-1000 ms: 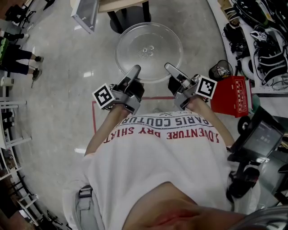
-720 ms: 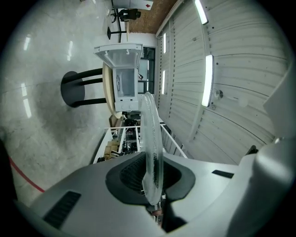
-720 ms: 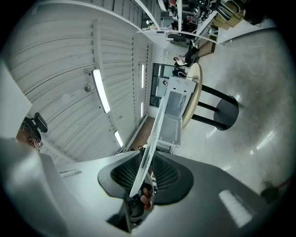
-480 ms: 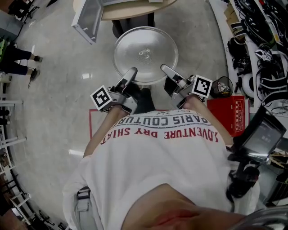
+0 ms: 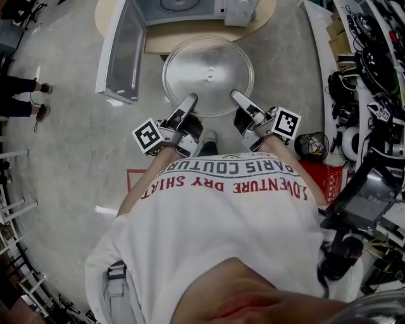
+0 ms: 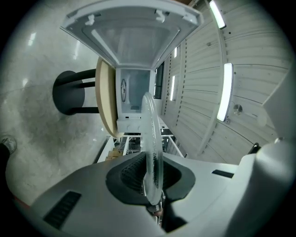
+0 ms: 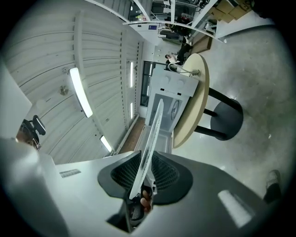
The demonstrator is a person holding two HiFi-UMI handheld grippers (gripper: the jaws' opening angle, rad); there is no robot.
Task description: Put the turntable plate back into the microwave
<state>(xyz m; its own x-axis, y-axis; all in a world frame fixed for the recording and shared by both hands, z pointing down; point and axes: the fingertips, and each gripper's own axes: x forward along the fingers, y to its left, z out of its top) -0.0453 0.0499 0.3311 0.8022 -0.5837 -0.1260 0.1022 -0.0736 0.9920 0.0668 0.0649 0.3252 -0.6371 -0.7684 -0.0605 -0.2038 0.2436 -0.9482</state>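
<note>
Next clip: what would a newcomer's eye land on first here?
The big clear glass turntable plate stands out most. It is held out in front of the person, with the left gripper and the right gripper each clamped on its near rim. Just beyond it, the microwave sits on a round wooden table, its door swung open at the left.

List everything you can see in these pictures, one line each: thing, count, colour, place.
turntable plate: one, clear glass, held in front of the microwave.
microwave: one, white, on the table, its door open.
table: one, round, tan top, under the microwave.
red box: one, red, on the floor at the right.
left gripper: one, grey, shut on the plate's near rim.
right gripper: one, grey, shut on the plate's near rim.
</note>
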